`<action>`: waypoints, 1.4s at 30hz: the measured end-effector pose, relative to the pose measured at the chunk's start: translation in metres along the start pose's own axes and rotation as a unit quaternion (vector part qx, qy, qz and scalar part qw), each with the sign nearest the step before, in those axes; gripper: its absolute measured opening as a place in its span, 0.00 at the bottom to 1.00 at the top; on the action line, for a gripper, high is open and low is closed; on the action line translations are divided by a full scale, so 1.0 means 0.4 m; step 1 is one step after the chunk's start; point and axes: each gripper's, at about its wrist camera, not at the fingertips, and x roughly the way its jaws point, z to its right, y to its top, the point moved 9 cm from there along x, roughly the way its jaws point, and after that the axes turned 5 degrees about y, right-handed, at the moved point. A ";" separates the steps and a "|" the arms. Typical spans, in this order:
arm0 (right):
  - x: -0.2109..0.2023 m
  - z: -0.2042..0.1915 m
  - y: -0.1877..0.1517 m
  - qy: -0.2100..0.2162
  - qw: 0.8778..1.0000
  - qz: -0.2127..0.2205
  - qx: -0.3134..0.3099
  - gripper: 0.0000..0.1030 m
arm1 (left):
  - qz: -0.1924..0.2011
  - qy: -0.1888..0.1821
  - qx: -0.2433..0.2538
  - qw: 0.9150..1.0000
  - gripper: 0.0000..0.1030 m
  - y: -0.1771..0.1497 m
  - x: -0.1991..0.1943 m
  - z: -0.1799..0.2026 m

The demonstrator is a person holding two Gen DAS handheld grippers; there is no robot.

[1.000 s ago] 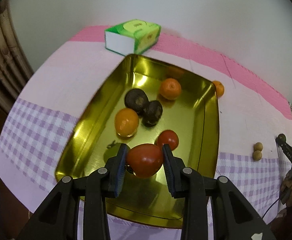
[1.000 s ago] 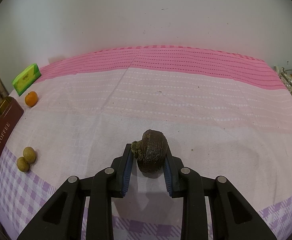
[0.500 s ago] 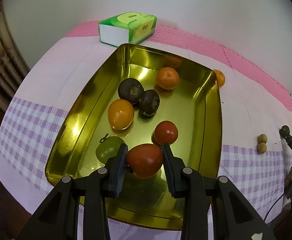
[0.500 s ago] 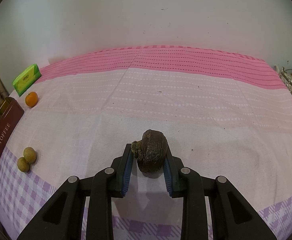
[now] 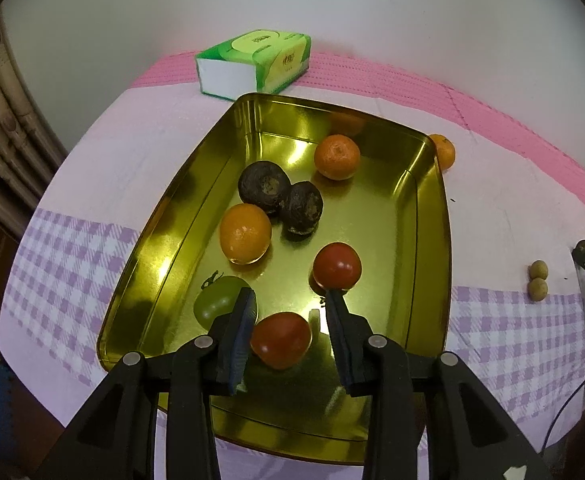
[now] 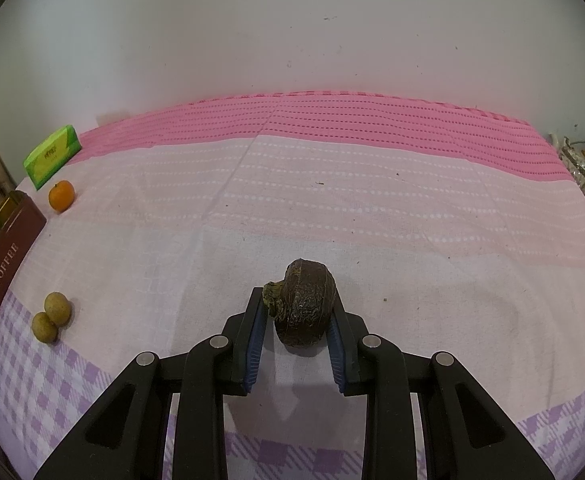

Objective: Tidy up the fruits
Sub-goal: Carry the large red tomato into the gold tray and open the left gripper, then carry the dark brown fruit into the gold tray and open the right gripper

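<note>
Fruits in tray — seven; left tool spread around tomato, right tool pinching dark fruit.

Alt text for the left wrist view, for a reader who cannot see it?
The left gripper hangs open over a gold tray, a red tomato lying loose between its fingers. The tray also holds a second red tomato, a green tomato, two oranges and two dark fruits.
</note>
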 end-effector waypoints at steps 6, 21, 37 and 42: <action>0.002 -0.002 -0.001 -0.004 1.000 -0.001 -0.004 0.28 | 0.006 0.010 0.003 1.000 0.37 0.004 -0.004 -0.005; -0.003 -0.018 0.000 -0.016 1.000 -0.006 -0.015 0.28 | 0.032 0.042 0.003 0.999 0.49 0.018 -0.042 -0.025; -0.104 -0.267 0.060 0.054 0.995 0.034 -0.072 0.28 | 0.060 0.063 0.018 0.996 0.50 0.038 -0.076 -0.023; -0.152 -0.396 0.103 0.097 0.988 0.055 -0.102 0.28 | 0.066 0.067 0.009 0.995 0.51 0.045 -0.087 -0.039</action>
